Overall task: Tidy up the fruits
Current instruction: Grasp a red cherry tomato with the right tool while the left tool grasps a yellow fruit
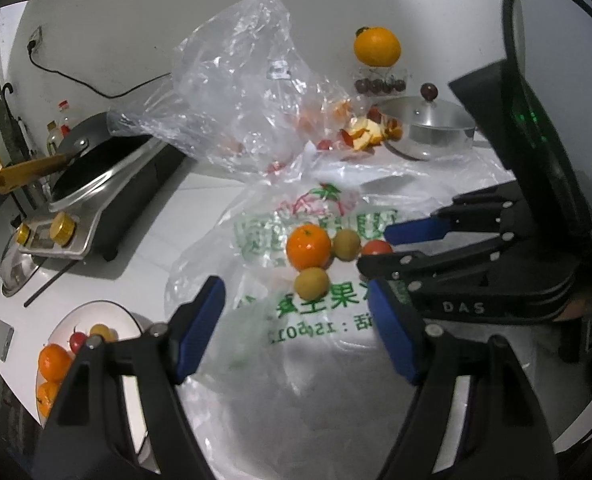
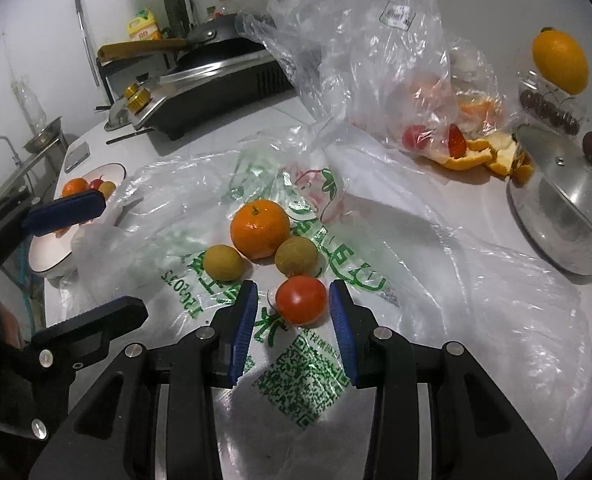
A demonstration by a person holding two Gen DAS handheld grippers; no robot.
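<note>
On a printed plastic bag (image 2: 336, 240) lie an orange mandarin (image 2: 260, 229), two yellow-brown round fruits (image 2: 223, 262) (image 2: 297, 256) and a red tomato (image 2: 301, 300). My right gripper (image 2: 293, 304) is open, its blue pads on either side of the tomato, not closed on it. My left gripper (image 1: 296, 320) is open and empty above the bag, short of the fruits (image 1: 309, 245). The right gripper shows in the left wrist view (image 1: 380, 252) at the tomato (image 1: 376, 247). A white plate (image 1: 96, 312) at the left holds mandarins, a red fruit and a yellow fruit.
An induction cooker with a black pan (image 1: 88, 172) stands at the back left. A crumpled clear bag (image 2: 376, 60) with peels and red fruits sits behind. A steel lidded pot (image 2: 564, 208) is at the right, an orange (image 2: 561, 60) on a glass behind it. A sink (image 2: 12, 160) lies far left.
</note>
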